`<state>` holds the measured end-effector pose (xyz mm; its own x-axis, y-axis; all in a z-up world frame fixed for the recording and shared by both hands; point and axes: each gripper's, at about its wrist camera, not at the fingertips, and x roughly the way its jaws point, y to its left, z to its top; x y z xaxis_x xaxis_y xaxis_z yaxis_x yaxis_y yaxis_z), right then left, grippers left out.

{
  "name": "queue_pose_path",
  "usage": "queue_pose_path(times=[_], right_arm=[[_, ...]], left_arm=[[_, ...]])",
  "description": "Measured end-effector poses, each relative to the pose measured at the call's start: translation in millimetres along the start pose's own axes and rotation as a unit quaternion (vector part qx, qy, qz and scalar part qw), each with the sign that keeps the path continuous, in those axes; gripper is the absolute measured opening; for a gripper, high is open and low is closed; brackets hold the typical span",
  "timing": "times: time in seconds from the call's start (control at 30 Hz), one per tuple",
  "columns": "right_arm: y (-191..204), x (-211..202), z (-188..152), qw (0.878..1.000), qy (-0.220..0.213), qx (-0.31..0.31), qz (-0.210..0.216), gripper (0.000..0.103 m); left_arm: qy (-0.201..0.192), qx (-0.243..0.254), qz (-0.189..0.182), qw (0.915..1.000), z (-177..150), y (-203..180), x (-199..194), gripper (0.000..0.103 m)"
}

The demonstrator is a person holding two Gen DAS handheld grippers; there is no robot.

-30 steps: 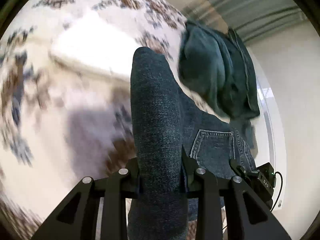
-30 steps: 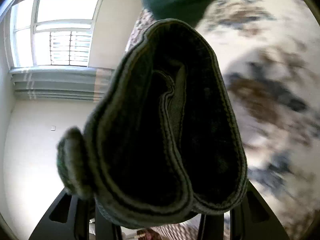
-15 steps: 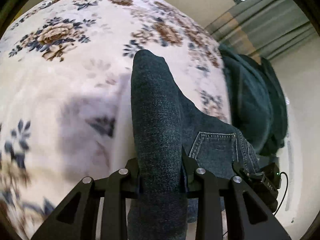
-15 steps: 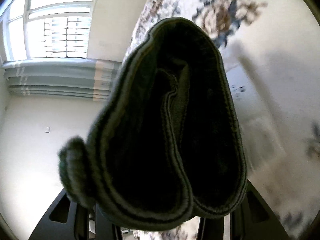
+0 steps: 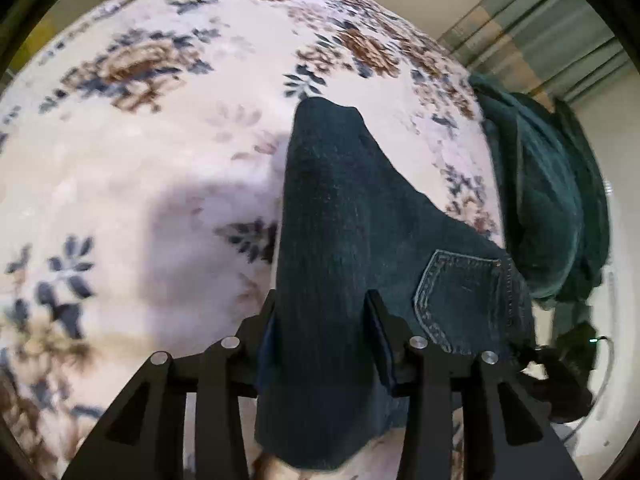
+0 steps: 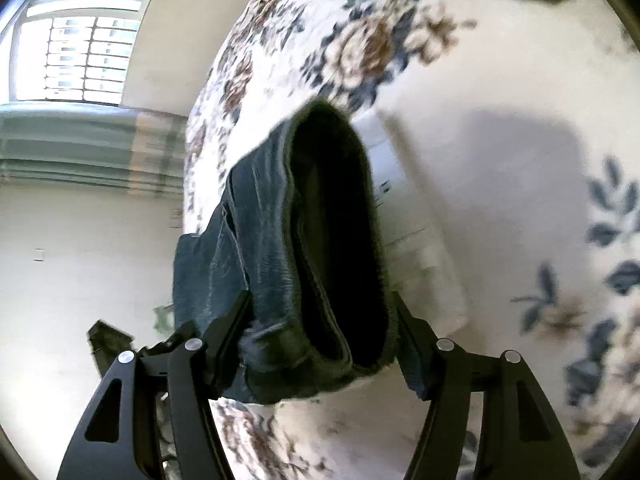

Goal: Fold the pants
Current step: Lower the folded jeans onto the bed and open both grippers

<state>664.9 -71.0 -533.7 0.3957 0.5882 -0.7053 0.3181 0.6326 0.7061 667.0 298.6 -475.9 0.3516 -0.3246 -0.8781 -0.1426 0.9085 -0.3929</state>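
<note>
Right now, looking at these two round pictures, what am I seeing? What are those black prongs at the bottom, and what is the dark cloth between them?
No robot here: a person holds a two-finger gripper in each hand, and a fisheye camera on each looks forward along its fingers, which is why the pictures are round. The black prongs are those fingers.

One picture is from the left gripper, the other from the right gripper. Both have the same dark blue jeans between their fingers; a back pocket shows in the left view. The jaws of both are opening, so the jeans are being let go onto the flowered bedspread.

Further back on the bed lies another dark green garment. The right view also shows a window.
</note>
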Motion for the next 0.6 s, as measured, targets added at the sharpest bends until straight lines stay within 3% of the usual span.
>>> queue_pose_path(times=[0.07,0.1,0.17,0.2,0.23,0.33,0.43,0.6], right_arm=[[14.3,-21.8,-5.3,0.999,-0.006,-0.018,-0.035,0.068],[23.8,-34.4,-9.1,0.998,-0.011,-0.034,-0.059,0.068],[46.6,-42.6,-14.3,0.991,-0.017,-0.076,-0.113,0.068],[59.2,-48.4,-20.2,0.984,-0.022,-0.100,-0.147,0.068],[60.6,-56.5,-27.9,0.979,-0.026,-0.114,-0.165,0.068],[89.6,-60.0,-36.5,0.962,-0.034,-0.156,-0.223,0.072],[110.6,-72.0,-53.6,0.946,-0.043,-0.186,-0.263,0.093],[140.7,-109.8,-83.4,0.920,-0.075,-0.230,-0.309,0.103]], left_arm=[[-0.003,0.002,0.023,0.9997,-4.2,-5.9,-9.0,0.040],[-0.003,0.003,0.035,0.9994,-5.4,-7.6,-10.8,0.047],[-0.005,0.014,0.069,0.9975,-10.9,-18.1,-18.9,0.069],[-0.011,0.025,0.088,0.9958,-15.4,-27.0,-25.2,0.084],[-0.015,0.034,0.099,0.9944,-17.3,-33.2,-27.4,0.092],[-0.020,0.070,0.141,0.9873,-28.3,-56.8,-40.0,0.099],[-0.031,0.098,0.174,0.9793,-38.6,-77.6,-58.9,0.100],[-0.042,0.105,0.185,0.9762,-48.8,-96.0,-91.8,0.100]])
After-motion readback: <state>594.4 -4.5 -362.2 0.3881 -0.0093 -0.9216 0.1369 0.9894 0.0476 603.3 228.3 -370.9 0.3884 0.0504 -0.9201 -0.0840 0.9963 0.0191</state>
